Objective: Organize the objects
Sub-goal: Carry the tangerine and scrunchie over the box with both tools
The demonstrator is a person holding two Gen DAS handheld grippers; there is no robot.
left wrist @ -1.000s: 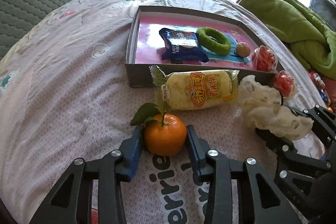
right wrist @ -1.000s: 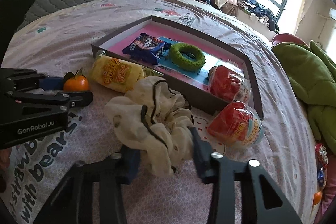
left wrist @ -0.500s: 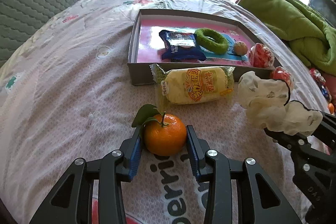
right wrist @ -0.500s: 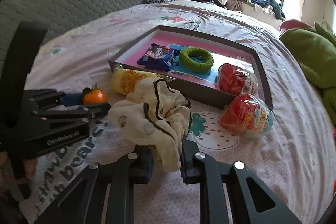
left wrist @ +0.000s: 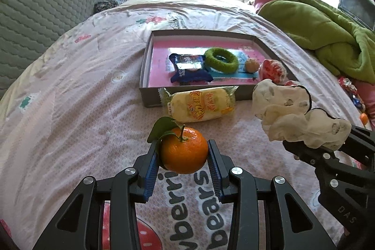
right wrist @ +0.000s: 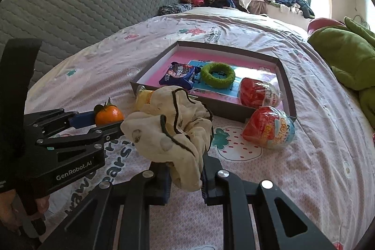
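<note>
An orange mandarin with a green leaf hangs just above the bedspread, and my left gripper is shut on it. A cream scrunchie with dark trim is pinched in my right gripper, lifted off the bed. Both grippers also show in each other's view: the mandarin at the left, the scrunchie at the right. Ahead lies a shallow grey box with a pink floor. It holds a blue snack packet, a green ring, a small brown ball and a red egg-shaped packet.
A yellow snack bag lies against the box's near wall. A second red egg-shaped packet rests on the bed beside the box's corner. A green blanket is heaped at the right, a grey quilted headboard at the left, clothes by the window.
The right gripper closed on the scrunchie and raised it off the bed. The left gripper lifted the mandarin off the bedspread, keeping its grip.
</note>
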